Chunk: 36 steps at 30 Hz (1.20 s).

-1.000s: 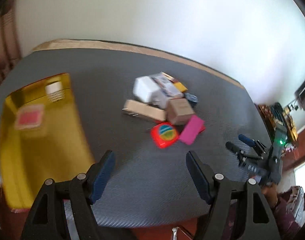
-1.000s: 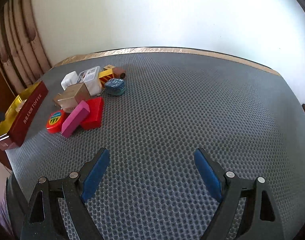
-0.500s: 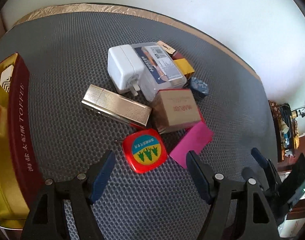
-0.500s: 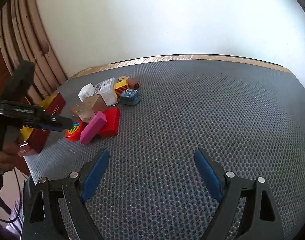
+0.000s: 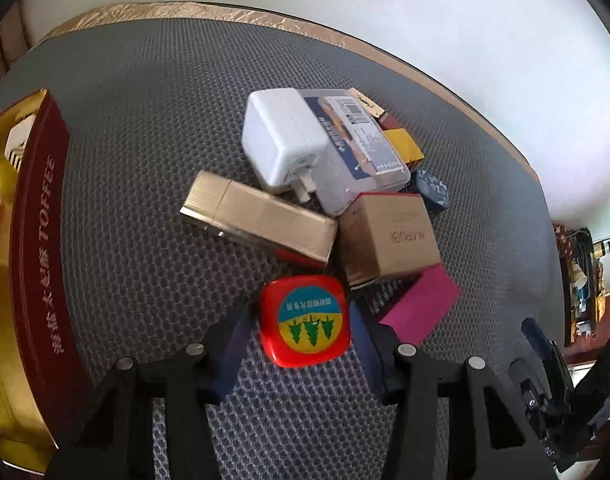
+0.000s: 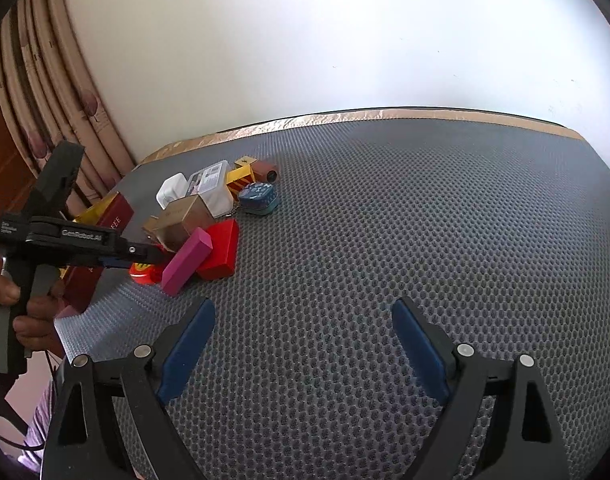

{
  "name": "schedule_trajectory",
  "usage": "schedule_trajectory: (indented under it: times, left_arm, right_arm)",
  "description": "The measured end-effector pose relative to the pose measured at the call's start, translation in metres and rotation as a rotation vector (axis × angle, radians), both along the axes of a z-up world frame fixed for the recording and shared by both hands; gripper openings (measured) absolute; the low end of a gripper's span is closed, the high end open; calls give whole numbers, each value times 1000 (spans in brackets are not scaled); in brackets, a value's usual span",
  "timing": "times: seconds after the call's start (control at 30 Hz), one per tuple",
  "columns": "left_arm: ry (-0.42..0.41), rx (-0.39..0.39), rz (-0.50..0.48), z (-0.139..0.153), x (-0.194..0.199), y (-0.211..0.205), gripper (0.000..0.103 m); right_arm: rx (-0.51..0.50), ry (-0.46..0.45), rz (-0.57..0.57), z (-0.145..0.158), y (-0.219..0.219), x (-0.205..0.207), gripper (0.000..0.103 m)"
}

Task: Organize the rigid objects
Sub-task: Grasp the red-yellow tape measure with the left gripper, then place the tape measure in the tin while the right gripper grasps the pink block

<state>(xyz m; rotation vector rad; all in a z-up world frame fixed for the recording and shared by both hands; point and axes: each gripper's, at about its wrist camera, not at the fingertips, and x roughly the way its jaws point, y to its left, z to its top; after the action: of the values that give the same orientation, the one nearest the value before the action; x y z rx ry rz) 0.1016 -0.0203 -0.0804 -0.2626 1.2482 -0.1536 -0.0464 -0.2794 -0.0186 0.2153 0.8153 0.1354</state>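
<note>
A pile of small rigid objects lies on the grey mat. Nearest to me is a red square tin (image 5: pixel 305 320) with a tree label. My left gripper (image 5: pixel 301 312) points down over it and its jaws are closing, the blue pads touching the tin's two sides. Behind it lie a gold box (image 5: pixel 261 216), a brown cardboard box (image 5: pixel 393 236), a pink block (image 5: pixel 421 304), a white charger (image 5: pixel 281 136) and a clear plastic case (image 5: pixel 357 148). My right gripper (image 6: pixel 303 312) hangs open over bare mat, nothing between its fingers. It sees the left gripper (image 6: pixel 145 256) at the pile.
A dark red toffee tin (image 5: pixel 37 240) with a gold inside stands at the left edge of the mat, a few items in it. A blue patterned tin (image 5: pixel 433 190), a yellow box (image 5: pixel 403 144) and a red box (image 6: pixel 221 248) belong to the pile. A curtain (image 6: pixel 45 100) hangs left.
The left gripper came down from beside the toffee tin to the pile, and its jaws narrowed onto the red tin. It has entered the right wrist view. The right gripper stayed open.
</note>
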Motion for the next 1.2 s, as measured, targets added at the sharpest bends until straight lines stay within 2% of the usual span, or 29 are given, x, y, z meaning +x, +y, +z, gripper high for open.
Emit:
schedule_trajectory:
  times: [0.07, 0.13, 0.27, 0.3, 0.43, 0.53, 0.63, 0.7, 0.8, 0.9, 1.0, 1.07, 1.2]
  left_arm:
    - [-7, -6, 1, 2, -9, 6, 51]
    - [-14, -49, 0, 6, -20, 10, 51]
    - [-41, -64, -14, 21, -44, 21, 51]
    - [-51, -64, -15, 25, -49, 22, 51]
    - [-79, -96, 1, 42, -72, 42, 51]
    - [-103, -117, 26, 54, -87, 52, 51]
    - [-128, -121, 43, 63, -96, 64, 51]
    - [-147, -132, 54, 71, -101, 77, 51]
    - [-165, -142, 70, 80, -105, 89, 51]
    - [-176, -152, 82, 81, -101, 98, 51]
    - [-179, -161, 91, 85, -106, 114, 51]
    - [-177, -171, 94, 84, -105, 117, 51]
    - [-180, -186, 99, 83, -104, 119, 51]
  right_arm:
    - [-8, 4, -2, -1, 1, 1, 90]
    - [-19, 10, 0, -2, 3, 2, 90]
    - [-46, 53, -3, -4, 12, 7, 90]
    - [-36, 60, 2, -2, 17, 9, 90]
    - [106, 81, 15, 6, 45, 14, 90]
    - [127, 116, -7, 7, 78, 26, 90]
    - [112, 152, -35, 1, 105, 40, 72]
    - [141, 187, -59, -6, 114, 48, 60]
    - [219, 249, -110, -17, 121, 57, 54]
    - [271, 261, -145, -22, 120, 59, 53]
    - [398, 291, -174, -32, 114, 65, 49]
    - [412, 280, -203, -33, 110, 66, 45]
    - [483, 286, -222, -39, 102, 70, 45]
